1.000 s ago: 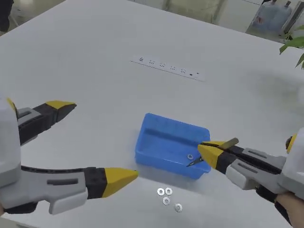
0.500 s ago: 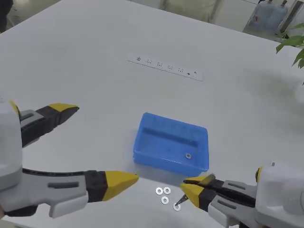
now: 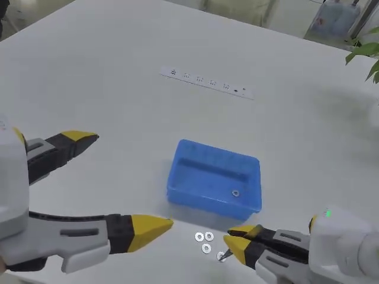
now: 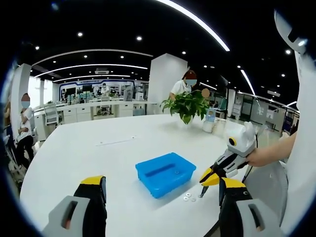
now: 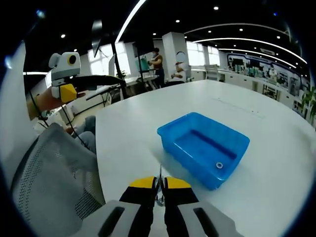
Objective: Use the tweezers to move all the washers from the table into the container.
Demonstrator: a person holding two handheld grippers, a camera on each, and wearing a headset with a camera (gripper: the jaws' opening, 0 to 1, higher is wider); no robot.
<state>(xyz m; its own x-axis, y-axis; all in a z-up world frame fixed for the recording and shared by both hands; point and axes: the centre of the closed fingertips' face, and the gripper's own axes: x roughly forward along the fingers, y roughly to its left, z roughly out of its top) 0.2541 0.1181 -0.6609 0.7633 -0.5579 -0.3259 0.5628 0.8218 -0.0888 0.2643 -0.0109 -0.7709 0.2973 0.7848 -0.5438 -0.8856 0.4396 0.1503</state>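
Note:
A blue container (image 3: 204,158) stands on the white table, with one washer (image 3: 235,193) lying in its near right corner. Several washers (image 3: 205,241) lie on the table just in front of it. My right gripper (image 3: 230,236) is shut on the tweezers (image 5: 160,177), whose tips touch down at the rightmost washer (image 3: 221,255). The container (image 5: 205,143) and the washer inside it (image 5: 219,165) lie ahead of those jaws. My left gripper (image 3: 127,180) hangs open and holds nothing, left of the container. From it I see the container (image 4: 159,169), the loose washers (image 4: 189,198) and the right gripper (image 4: 212,177).
A flush socket strip (image 3: 207,83) is set in the table beyond the container. A potted plant (image 3: 364,56) stands at the far right edge. Bare table (image 3: 106,77) spreads to the left and behind. People sit and stand at desks in the background.
My right gripper has come back from over the container to the loose washers in front of it. The left gripper has barely moved.

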